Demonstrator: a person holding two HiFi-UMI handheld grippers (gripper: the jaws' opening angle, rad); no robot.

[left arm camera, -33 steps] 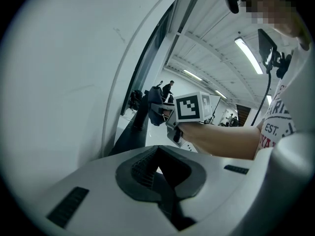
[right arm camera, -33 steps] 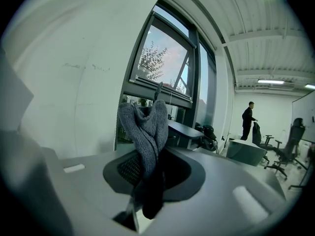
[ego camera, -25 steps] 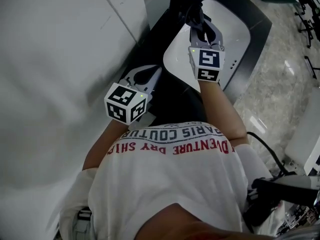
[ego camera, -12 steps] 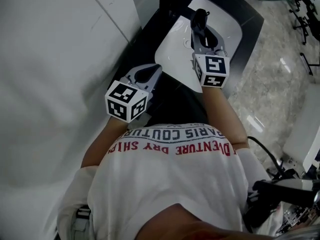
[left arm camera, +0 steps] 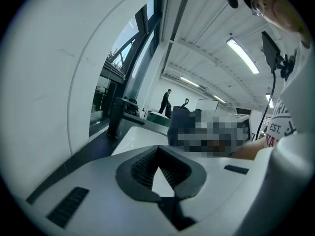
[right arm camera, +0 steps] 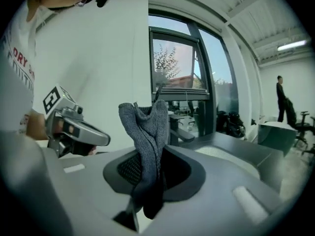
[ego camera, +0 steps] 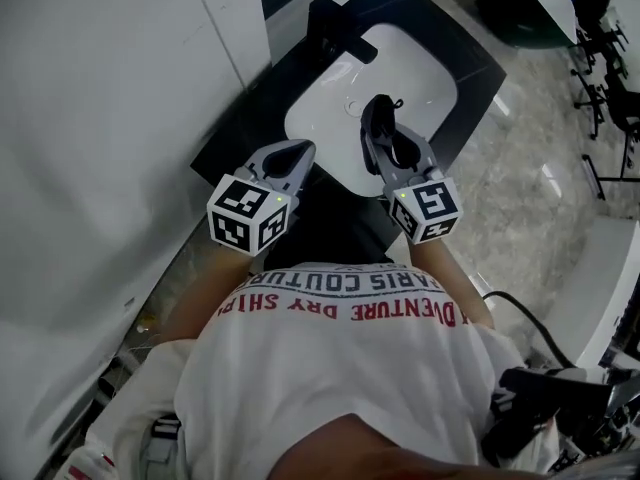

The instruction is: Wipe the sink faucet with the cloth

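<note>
**Cloth held over the sink**

A white sink (ego camera: 318,118) with round corners sits in a dark, flat counter (ego camera: 236,138). A plain white wall (ego camera: 100,118) stands beside one edge of the counter. The floor (ego camera: 520,168) looks like shiny grey stone. In the right gripper view a big window (right arm camera: 177,58) shows trees and sky.

The faucet (ego camera: 335,28) is black and boxy. It stands at the back edge of the sink.

The cloth (ego camera: 378,110) is dark grey and knitted, with a soft, bumpy look. The right gripper (ego camera: 376,128) is clamped on it, and the cloth sticks up past the jaw tips in a crumpled fold. It hangs over the front half of the sink, apart from the faucet.

The left gripper (ego camera: 298,152) is near the front edge of the counter, just beside the sink. Its jaws are together, with nothing between them.
</note>
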